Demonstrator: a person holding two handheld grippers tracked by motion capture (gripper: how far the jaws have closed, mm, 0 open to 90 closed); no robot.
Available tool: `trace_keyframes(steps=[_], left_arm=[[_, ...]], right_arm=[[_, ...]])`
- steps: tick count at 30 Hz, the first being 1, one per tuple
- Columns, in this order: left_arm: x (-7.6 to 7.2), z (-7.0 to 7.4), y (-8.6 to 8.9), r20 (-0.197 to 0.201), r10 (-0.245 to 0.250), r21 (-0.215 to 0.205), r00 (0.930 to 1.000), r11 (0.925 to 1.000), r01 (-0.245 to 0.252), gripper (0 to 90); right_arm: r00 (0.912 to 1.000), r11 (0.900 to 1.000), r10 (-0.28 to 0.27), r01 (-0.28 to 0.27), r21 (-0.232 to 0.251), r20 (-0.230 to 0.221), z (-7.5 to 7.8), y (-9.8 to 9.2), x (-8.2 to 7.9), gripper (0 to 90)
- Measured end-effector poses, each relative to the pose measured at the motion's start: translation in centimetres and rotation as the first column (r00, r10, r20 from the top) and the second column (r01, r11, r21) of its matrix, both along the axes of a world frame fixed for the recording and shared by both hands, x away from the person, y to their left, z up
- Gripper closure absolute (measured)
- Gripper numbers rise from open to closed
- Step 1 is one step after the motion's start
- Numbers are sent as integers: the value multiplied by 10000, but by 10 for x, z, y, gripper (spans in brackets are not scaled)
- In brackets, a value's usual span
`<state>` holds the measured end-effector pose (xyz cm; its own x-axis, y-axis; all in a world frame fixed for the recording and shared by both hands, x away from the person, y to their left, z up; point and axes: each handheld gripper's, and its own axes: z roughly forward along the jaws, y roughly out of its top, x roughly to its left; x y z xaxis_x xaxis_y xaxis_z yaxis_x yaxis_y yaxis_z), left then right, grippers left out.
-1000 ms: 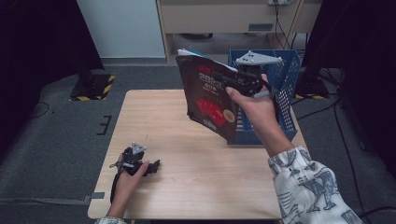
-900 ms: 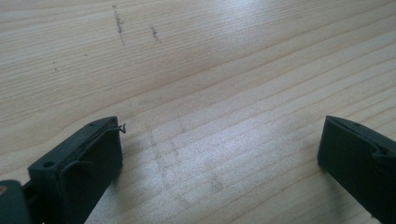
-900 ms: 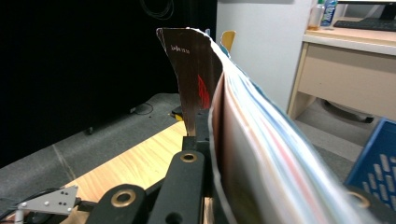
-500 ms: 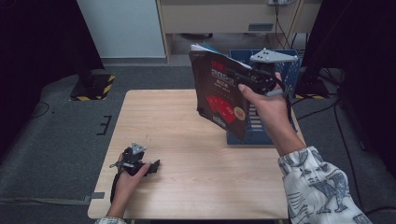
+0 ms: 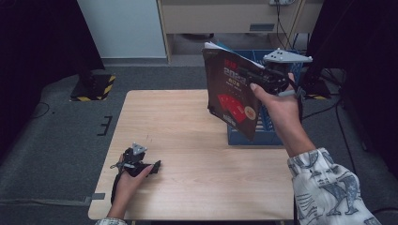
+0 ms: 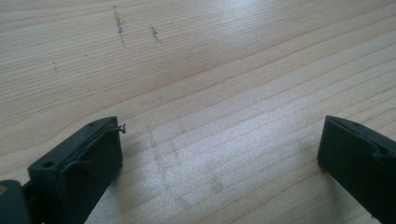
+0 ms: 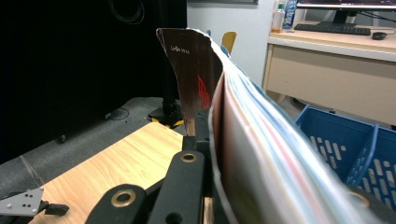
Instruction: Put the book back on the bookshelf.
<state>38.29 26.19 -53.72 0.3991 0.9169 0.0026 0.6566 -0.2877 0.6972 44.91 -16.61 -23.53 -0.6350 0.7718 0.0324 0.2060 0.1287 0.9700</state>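
The dark-covered book (image 5: 233,96) hung upright above the table's far right edge, in front of the blue basket (image 5: 270,133), clamped in the right gripper (image 5: 263,79). The right gripper view showed its bowed page edges (image 7: 261,140), which hid one jaw. The left gripper (image 5: 141,165) rested on the wooden table (image 5: 187,140), jaws wide apart and empty; its view showed bare scuffed wood.

Soft overhead light, dark room edges, close-up pages blurred
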Motion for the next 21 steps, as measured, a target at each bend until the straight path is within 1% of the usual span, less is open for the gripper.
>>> trace_keyframes(steps=[2, 11, 21], left_arm=[[0, 0, 0, -5, -4, 11, 10000, 10000, 4, 0], [0, 0, 0, -4, -6, 20, 10000, 10000, 6, 0], [0, 0, 0, -5, 20, 25, 10000, 10000, -20, 0]], right_arm=[[9999, 9999, -142, 142, 17, -24, 2, -5, -1, 872], [9987, 9987, -504, 504, -123, -23, 2, -20, 1, 871], [9962, 9962, -865, 865, 47, 0, 5, -42, -1, 871]])
